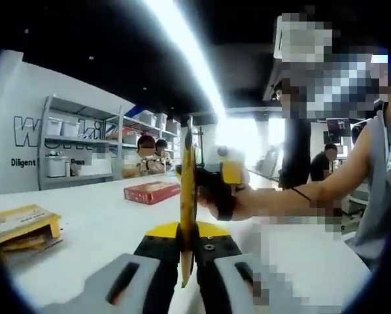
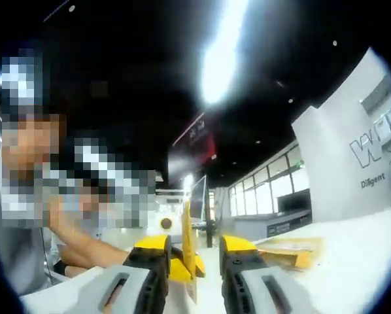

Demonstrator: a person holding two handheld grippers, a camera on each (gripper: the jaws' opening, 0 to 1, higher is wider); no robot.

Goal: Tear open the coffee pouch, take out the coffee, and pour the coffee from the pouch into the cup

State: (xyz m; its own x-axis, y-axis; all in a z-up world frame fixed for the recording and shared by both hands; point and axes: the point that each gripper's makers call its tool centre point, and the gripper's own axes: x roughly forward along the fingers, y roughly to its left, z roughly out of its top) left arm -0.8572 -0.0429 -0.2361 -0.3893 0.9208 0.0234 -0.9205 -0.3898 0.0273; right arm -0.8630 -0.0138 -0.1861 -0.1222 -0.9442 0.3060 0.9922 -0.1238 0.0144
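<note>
1. Both jaws of the left gripper are pressed together on the lower part of the coffee pouch, which stands upright and edge-on between them, above the table.
2. Jaws of the right gripper stand a little apart in the right gripper view, with the thin yellow pouch edge-on between them; whether they grip it I cannot tell.
3. In the left gripper view the right gripper shows just behind the pouch, held in the person's hand, whose bare arm reaches in from the right.
4. Below it all lies a white table.
5. A red box lies on the table beyond the pouch, and an open yellow carton sits near the left edge.
6. Farther back, metal shelves with bins stand against a white wall, and two people sit behind the table.
7. A bright strip light runs across the dark ceiling.
</note>
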